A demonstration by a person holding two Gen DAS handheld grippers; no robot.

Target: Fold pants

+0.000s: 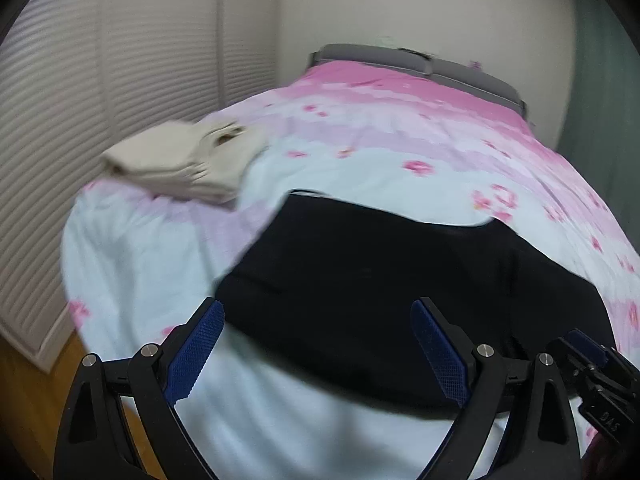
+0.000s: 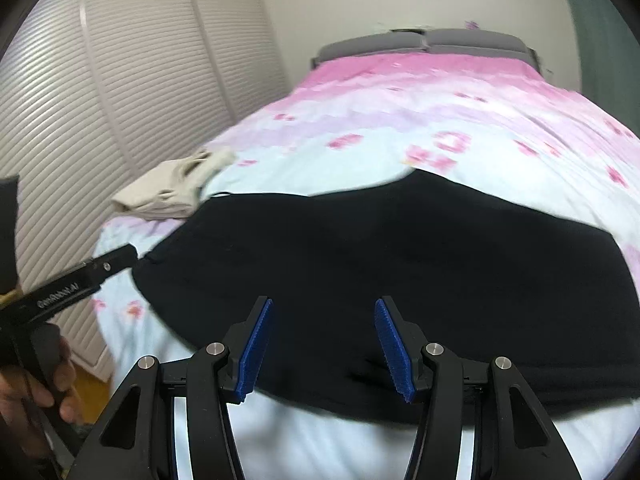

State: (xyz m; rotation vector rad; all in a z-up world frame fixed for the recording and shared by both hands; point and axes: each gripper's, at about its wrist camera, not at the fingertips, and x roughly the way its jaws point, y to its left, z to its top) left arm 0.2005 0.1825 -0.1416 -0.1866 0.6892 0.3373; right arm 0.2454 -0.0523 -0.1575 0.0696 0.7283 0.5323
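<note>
Black pants [image 1: 380, 280] lie folded flat on the bed; they also show in the right wrist view [image 2: 400, 260]. My left gripper [image 1: 318, 312] is open and empty, just above the pants' near left edge. My right gripper [image 2: 324, 312] is open and empty, over the pants' near edge. The left gripper also shows in the right wrist view [image 2: 120, 258], at the pants' left corner. The right gripper's tip shows in the left wrist view [image 1: 588, 350] at the lower right.
The bed has a pink and pale blue floral cover [image 1: 400, 152]. A folded beige garment [image 1: 180, 160] lies at the bed's left side, also in the right wrist view [image 2: 172, 188]. White louvred doors [image 2: 100, 80] stand left. A grey headboard [image 2: 428, 42] is at the far end.
</note>
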